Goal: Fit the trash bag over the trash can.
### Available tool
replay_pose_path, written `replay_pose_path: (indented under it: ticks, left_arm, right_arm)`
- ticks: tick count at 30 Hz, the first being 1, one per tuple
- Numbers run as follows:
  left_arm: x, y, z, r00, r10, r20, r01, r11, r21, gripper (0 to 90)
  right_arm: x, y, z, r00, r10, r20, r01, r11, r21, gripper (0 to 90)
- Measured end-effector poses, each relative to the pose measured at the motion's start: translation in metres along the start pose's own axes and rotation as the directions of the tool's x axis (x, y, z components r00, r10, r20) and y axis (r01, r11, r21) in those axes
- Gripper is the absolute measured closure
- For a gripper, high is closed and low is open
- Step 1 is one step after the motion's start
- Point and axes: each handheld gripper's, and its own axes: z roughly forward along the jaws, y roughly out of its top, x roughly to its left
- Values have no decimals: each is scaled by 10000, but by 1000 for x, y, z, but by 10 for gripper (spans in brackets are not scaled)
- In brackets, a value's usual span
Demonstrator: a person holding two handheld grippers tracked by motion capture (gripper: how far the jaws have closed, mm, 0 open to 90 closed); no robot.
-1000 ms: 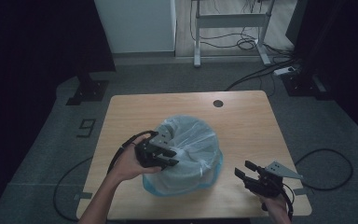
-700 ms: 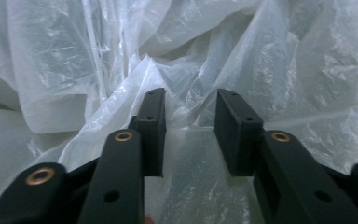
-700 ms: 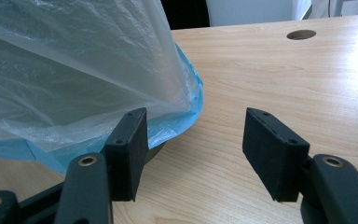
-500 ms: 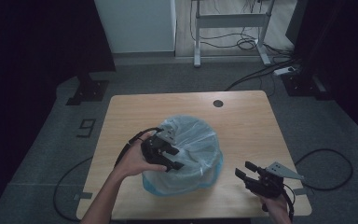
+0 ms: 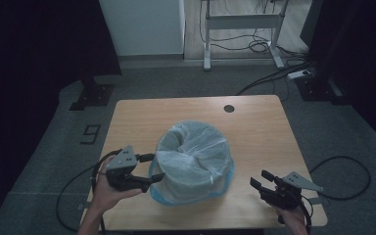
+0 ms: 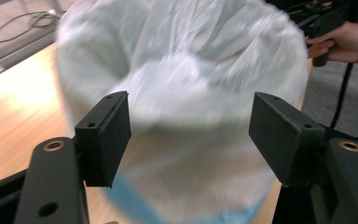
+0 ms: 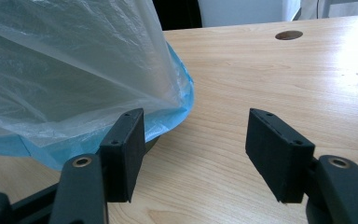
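Item: one round bin, lined with a thin translucent plastic bag whose blue hem is draped down the outside; it is stood upright on the near middle of a light wooden table, its mouth open upward. In the right gripper view the bag is seen hanging loose over the bin's side, the blue hem reaching the tabletop. Left gripper: held just left of the bin at its near-left side, jaws spread apart and just opened wider, nothing clamped between them; in the left gripper view the bag is seen blurred beyond the parted pads. Right gripper: held at the near right corner of the table, clear of the bin, jaws parted and empty, bare wood visible between them. Round cable hole: set in the far part of the tabletop, well apart from the bin. Surroundings: grey floor with trailing cables, and a white-legged frame beyond the far edge.
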Motion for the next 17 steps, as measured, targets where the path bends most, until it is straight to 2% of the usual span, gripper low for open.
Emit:
replay_pose_path:
  ticks: [4, 8, 11, 17]
  left_arm:
    - [4, -32, -16, 9977, -529, -431, 523, 9985, -151, 290]
    - [8, -48, -25, 9941, -843, -680, 829, 9963, -228, 292]
    - [10, -52, -27, 9929, -957, -703, 938, 9952, -296, 292]
    - [11, -48, -27, 9917, -994, -821, 972, 9948, -305, 276]
  right_arm:
    - [-2, -1, -1, 10000, 44, 70, -44, 10000, 14, 364]
    - [-3, -3, 0, 9999, 61, 128, -62, 10000, 74, 361]
    - [-2, -3, 1, 9999, 16, 129, -17, 10000, 91, 359]
    - [-1, -3, 2, 10000, -16, 72, 16, 10000, 47, 351]
